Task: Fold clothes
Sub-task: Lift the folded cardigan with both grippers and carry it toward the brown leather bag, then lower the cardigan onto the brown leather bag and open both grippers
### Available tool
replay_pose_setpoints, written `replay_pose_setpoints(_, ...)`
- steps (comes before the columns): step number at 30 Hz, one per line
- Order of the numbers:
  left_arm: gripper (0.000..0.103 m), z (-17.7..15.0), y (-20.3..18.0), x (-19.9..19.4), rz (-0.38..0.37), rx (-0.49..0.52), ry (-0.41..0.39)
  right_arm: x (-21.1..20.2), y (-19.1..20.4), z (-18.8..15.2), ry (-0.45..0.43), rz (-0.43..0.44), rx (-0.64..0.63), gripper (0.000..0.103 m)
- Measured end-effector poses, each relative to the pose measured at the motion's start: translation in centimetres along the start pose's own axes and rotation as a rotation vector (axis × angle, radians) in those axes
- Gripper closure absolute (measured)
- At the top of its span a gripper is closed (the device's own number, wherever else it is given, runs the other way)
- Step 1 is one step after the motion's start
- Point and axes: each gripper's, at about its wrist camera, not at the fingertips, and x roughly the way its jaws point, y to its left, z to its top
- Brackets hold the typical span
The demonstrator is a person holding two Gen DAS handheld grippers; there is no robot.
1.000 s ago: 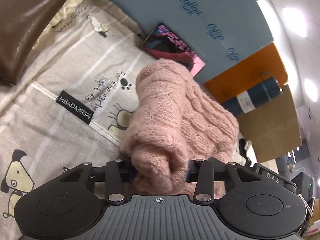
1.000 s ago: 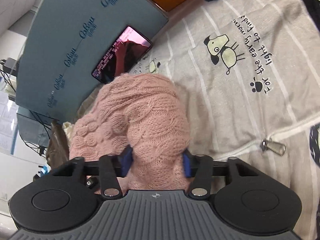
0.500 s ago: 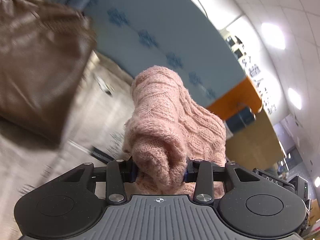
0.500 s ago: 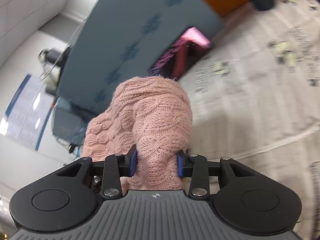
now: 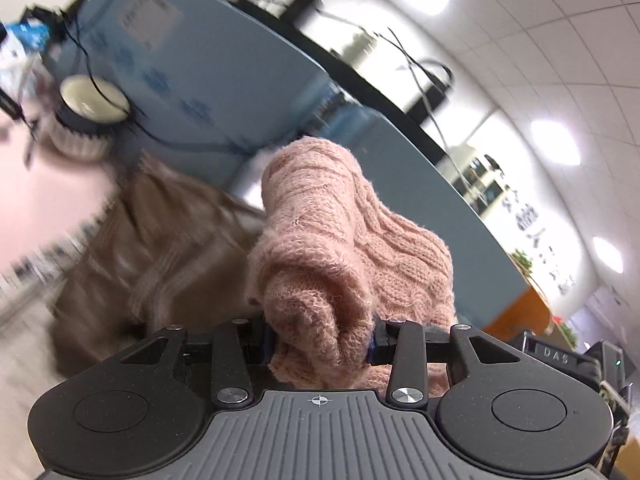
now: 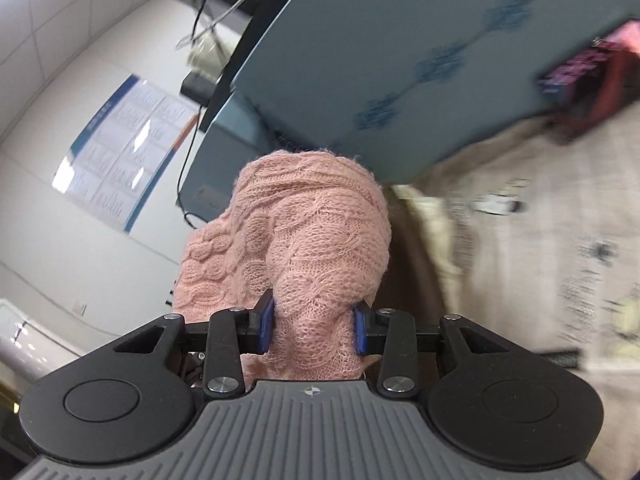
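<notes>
Blue board [image 6: 420, 60] behind; both grippers' fingers [image 6: 265, 322] pinch pink sweater [image 5: 340, 248]

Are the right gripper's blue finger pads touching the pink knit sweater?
Touching. The right wrist view shows the sweater bunched between both blue pads, knit pinched in where they press.

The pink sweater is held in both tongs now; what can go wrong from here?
1. The pink sweater is bunched thick between the left tongs and the right tongs; a fold could slip out and spoil the folding.
2. The brown garment lies close behind it, so the sweater may land on it or drag it.
</notes>
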Motion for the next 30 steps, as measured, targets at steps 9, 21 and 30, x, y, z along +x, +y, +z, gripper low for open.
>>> replay_pose_setpoints(9,0.058,1.8,5.1,2.9,0.092,-0.002,0.046,7.8,1.9,0.4,0.05,-0.189,-0.133,0.067)
replay_pose_setpoints(21,0.007,3.3,7.9,6.3,0.356,-0.044,-0.005,13.0,0.7,0.6,0.077,-0.442,-0.29,0.054)
replay_pose_setpoints(30,0.0,3.0,8.9,9.8,0.486,0.015,0.017,13.5,-0.1,0.7,0.111,-0.457,-0.342,0.051)
